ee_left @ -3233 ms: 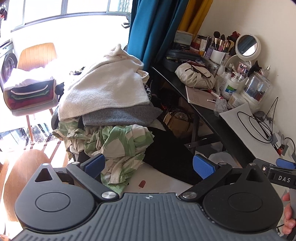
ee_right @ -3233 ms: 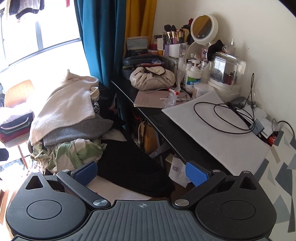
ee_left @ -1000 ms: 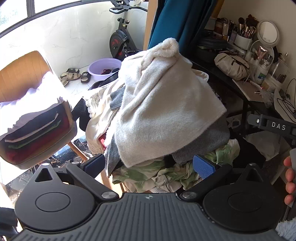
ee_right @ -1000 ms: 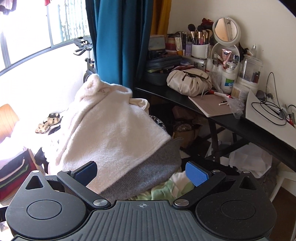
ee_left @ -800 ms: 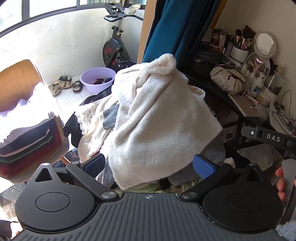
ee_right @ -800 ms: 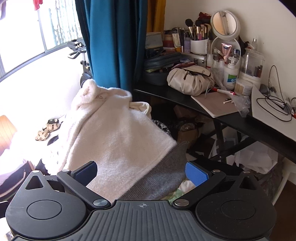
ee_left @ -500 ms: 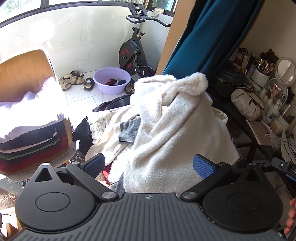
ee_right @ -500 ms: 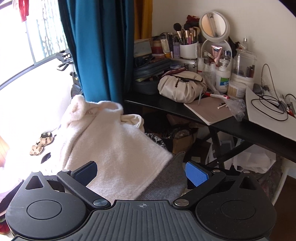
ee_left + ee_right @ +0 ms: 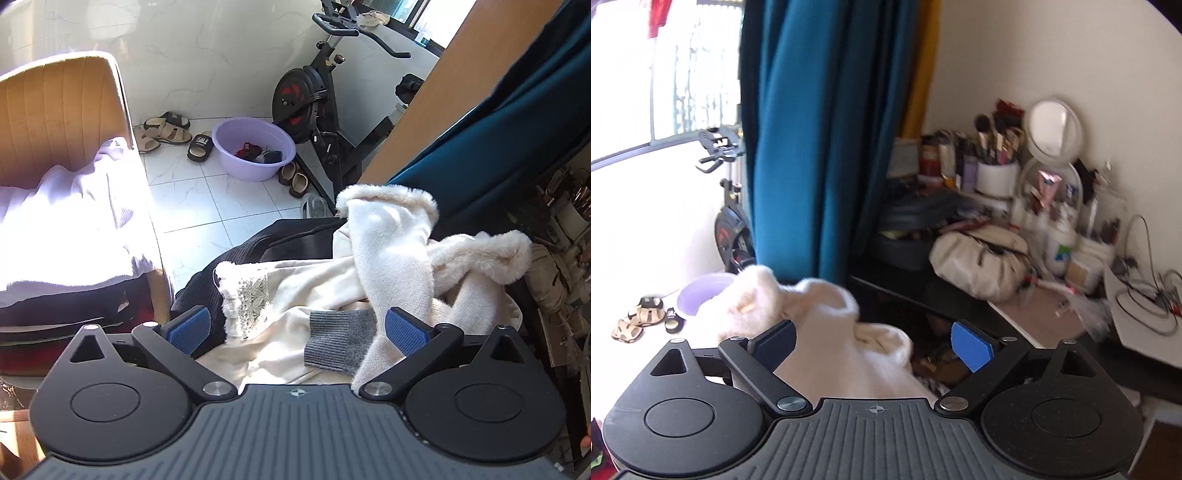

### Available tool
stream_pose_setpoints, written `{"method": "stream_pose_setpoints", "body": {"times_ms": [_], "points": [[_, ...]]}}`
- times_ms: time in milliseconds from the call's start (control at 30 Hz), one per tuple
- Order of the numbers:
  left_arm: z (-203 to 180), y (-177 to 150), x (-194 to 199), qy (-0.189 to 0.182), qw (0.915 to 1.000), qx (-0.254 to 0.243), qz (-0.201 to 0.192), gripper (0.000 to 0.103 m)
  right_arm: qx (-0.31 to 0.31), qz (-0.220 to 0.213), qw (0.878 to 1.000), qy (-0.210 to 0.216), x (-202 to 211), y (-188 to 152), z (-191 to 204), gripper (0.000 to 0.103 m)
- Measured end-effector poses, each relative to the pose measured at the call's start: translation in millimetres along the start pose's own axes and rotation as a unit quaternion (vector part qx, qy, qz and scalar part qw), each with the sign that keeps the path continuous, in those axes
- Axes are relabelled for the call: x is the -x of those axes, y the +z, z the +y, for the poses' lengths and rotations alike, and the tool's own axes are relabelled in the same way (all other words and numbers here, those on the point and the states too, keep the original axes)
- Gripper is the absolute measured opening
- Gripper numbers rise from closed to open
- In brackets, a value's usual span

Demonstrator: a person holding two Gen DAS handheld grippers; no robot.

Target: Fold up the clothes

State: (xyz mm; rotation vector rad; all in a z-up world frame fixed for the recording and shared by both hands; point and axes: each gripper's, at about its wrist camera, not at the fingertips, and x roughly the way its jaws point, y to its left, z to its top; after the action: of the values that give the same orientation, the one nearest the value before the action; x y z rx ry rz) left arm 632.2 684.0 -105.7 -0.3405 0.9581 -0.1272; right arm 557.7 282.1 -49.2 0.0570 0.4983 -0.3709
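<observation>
Both grippers, left and right, moved in over the clothes pile since 3.2 s ago, fingers spread wide, nothing pinched. Cream fleece garment heaped just ahead of both, fluffy cuffs up. Grey ribbed cuff between the left fingers, untouched.

A heap of clothes lies between a chair at left and the tabletop at right; a basin and exercise bike stand behind.
</observation>
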Motion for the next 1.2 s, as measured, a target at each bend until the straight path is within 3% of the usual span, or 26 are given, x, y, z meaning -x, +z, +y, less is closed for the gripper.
{"method": "stream_pose_setpoints", "body": {"times_ms": [100, 167, 333, 367, 400, 467, 567, 633, 733, 833, 967, 1033, 1100, 1200], "points": [[14, 19, -11, -0.009, 0.9998, -0.019, 0.006, 0.103, 0.030, -0.002, 0.999, 0.023, -45, 13, 45, 0.076], [21, 25, -18, -0.008, 0.9996, -0.022, 0.015, 0.103, 0.046, 0.009, 0.999, 0.025, -75, 18, 71, 0.075], [40, 42, -36, -0.006, 0.9989, -0.030, 0.037, 0.103, 0.055, 0.072, 0.996, -0.014, -138, 15, 106, 0.060], [43, 45, -40, -0.007, 0.9986, -0.031, 0.042, 0.103, 0.050, 0.088, 0.995, -0.015, -146, 12, 107, 0.052], [44, 47, -46, -0.012, 0.9981, -0.027, 0.054, 0.103, 0.045, 0.105, 0.993, -0.017, -155, 10, 108, 0.034], [43, 50, -61, -0.034, 0.9955, -0.015, 0.088, 0.103, 0.032, 0.131, 0.991, -0.019, -167, 5, 108, 0.010], [32, 52, -82, -0.073, 0.9896, 0.000, 0.124, 0.103, -0.001, 0.112, 0.994, -0.013, -149, 2, 97, 0.005], [16, 55, -96, -0.085, 0.9872, -0.017, 0.134, 0.103, -0.017, 0.094, 0.995, -0.020, -129, 4, 81, 0.002], [-15, 58, -115, -0.098, 0.9828, -0.052, 0.147, 0.103, -0.020, 0.064, 0.995, -0.077, -96, 4, 54, 0.000], [-43, 58, -132, -0.121, 0.9767, -0.080, 0.158, 0.103, -0.055, 0.057, 0.987, -0.141, -60, 0, 8, 0.000], [-83, 56, -153, -0.132, 0.9693, -0.123, 0.167, 0.103, -0.088, 0.082, 0.980, -0.156, -17, -18, -41, 0.000], [-104, 54, -157, -0.139, 0.9645, -0.153, 0.164, 0.103, -0.099, 0.090, 0.979, -0.157, 2, -29, -53, 0.006], [-121, 53, -157, -0.145, 0.9608, -0.173, 0.161, 0.103, -0.117, 0.091, 0.976, -0.157, 13, -37, -58, 0.023], [-137, 50, -153, -0.161, 0.9564, -0.184, 0.160, 0.103, -0.142, 0.087, 0.975, -0.145, 16, -44, -55, 0.027]]}}
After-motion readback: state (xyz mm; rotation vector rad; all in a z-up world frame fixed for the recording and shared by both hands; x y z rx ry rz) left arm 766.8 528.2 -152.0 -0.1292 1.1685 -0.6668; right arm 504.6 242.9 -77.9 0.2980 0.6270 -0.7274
